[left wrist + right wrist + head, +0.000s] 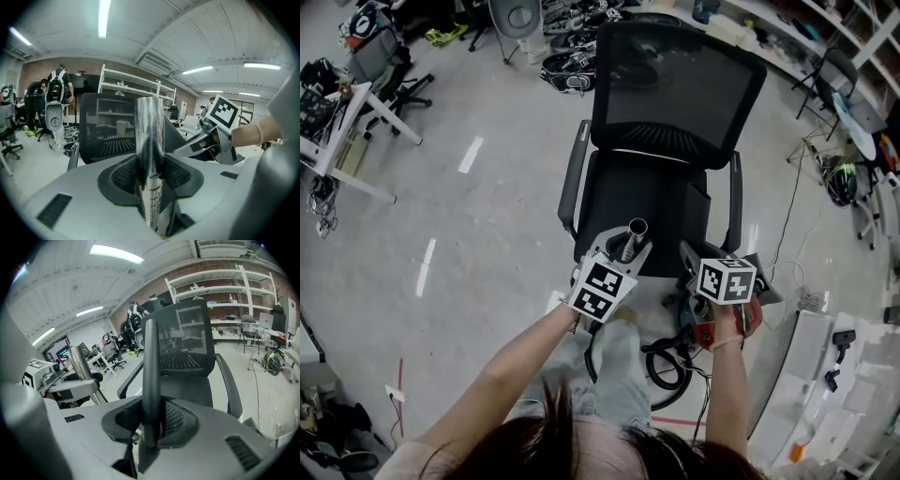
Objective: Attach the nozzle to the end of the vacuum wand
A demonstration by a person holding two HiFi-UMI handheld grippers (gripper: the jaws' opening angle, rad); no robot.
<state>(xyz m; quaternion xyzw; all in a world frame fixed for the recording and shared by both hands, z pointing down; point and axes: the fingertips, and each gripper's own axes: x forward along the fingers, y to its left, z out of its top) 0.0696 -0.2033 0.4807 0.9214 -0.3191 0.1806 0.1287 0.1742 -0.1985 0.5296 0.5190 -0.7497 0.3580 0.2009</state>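
My left gripper (622, 251) is shut on the shiny metal vacuum wand (634, 234), whose open end points up and away over the chair seat. In the left gripper view the wand (149, 150) stands upright between the jaws of that gripper (150, 180). My right gripper (696, 266) is shut on the dark, narrow nozzle (687, 253), held just right of the wand and apart from it. In the right gripper view the nozzle (151, 371) rises between the jaws of the right gripper (150, 423), with the wand (80, 365) off to the left.
A black mesh-back office chair (675, 103) stands directly ahead under both grippers. A black hose and cables (667, 361) coil on the floor by a red part (706, 335). Desks and chairs (356, 103) stand at the left, white shelving (848, 394) at the right.
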